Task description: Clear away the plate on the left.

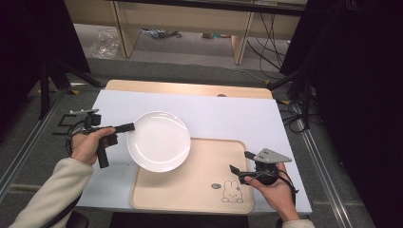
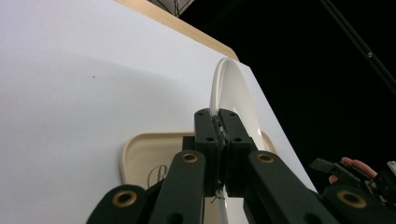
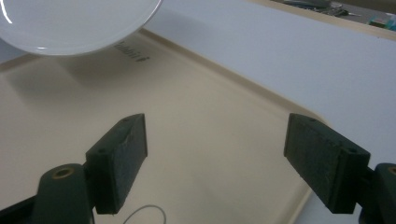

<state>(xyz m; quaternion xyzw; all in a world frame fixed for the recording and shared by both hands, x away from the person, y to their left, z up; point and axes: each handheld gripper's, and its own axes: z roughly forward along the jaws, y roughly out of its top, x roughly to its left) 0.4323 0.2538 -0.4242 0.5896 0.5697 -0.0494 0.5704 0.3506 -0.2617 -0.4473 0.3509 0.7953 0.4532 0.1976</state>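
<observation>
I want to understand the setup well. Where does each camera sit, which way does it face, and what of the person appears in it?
High view: above the person's side, facing forward and down on the table; both forearms, left gripper, right gripper.
Left gripper view: on the left gripper, facing along shut jaws that pinch the plate rim; a far hand.
Right gripper view: on the right gripper, facing over the tray between open jaws.
Shared: plate and tray appear in all three.

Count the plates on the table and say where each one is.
1. A single white plate, gripped at its rim by the left gripper, sits partly over the far left corner of the beige tray. None looks hidden.
</observation>
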